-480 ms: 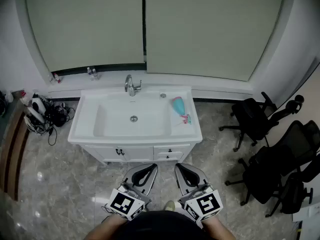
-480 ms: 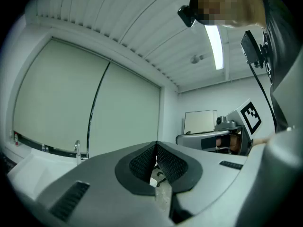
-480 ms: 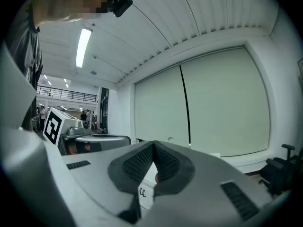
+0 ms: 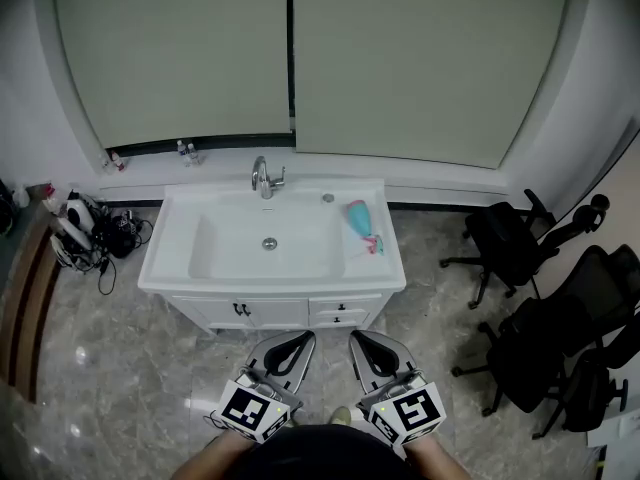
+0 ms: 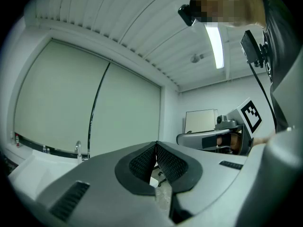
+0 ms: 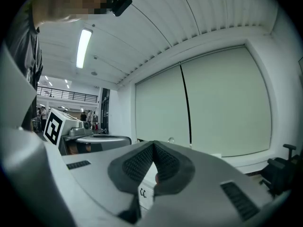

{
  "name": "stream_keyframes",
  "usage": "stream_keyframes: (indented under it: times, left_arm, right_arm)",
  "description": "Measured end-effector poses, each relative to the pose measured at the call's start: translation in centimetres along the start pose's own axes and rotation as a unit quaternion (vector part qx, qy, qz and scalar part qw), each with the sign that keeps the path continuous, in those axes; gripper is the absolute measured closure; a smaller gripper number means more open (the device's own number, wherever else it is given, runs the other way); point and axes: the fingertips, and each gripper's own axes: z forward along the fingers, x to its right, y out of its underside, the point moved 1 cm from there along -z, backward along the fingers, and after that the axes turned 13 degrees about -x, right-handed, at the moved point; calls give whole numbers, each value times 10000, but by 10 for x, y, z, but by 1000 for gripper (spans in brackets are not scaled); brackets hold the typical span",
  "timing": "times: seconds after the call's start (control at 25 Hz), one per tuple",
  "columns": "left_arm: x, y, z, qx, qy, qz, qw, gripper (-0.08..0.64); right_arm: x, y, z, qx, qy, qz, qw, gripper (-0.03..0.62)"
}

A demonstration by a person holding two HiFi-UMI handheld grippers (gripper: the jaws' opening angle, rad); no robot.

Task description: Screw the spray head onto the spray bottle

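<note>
A teal spray bottle [image 4: 357, 217] lies on the right ledge of the white sink [image 4: 178, 273], with a pink-and-teal spray head [image 4: 373, 242] just in front of it. Whether the two are joined I cannot tell from here. My left gripper [image 4: 296, 340] and right gripper [image 4: 362, 339] hang side by side low in the head view, well short of the sink cabinet, both shut and empty. In the left gripper view the left gripper [image 5: 155, 144] has its pads pressed together; the right gripper [image 6: 153, 144] looks the same in the right gripper view.
A chrome tap [image 4: 263, 177] stands at the back of the sink. Small bottles [image 4: 184, 149] sit on the window ledge. Cables and gear [image 4: 85, 230] lie on the floor at left. Black office chairs [image 4: 530, 298] crowd the right side.
The head view has shifted slightly: the sink sits a little lower and to the right in the frame. Both grippers stay where they were.
</note>
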Motion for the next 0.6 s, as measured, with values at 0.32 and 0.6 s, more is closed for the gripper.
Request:
stream_keyframes:
  times: [0.32, 0.6]
  left_arm:
    - [0, 3, 4, -58, 29, -31, 10000, 555]
    - [5, 8, 9, -112, 17, -85, 9999, 555]
  right_arm:
    - [0, 1, -1, 39, -122, 126, 9998, 592]
    - [0, 4, -6, 88, -247, 164, 9995, 592]
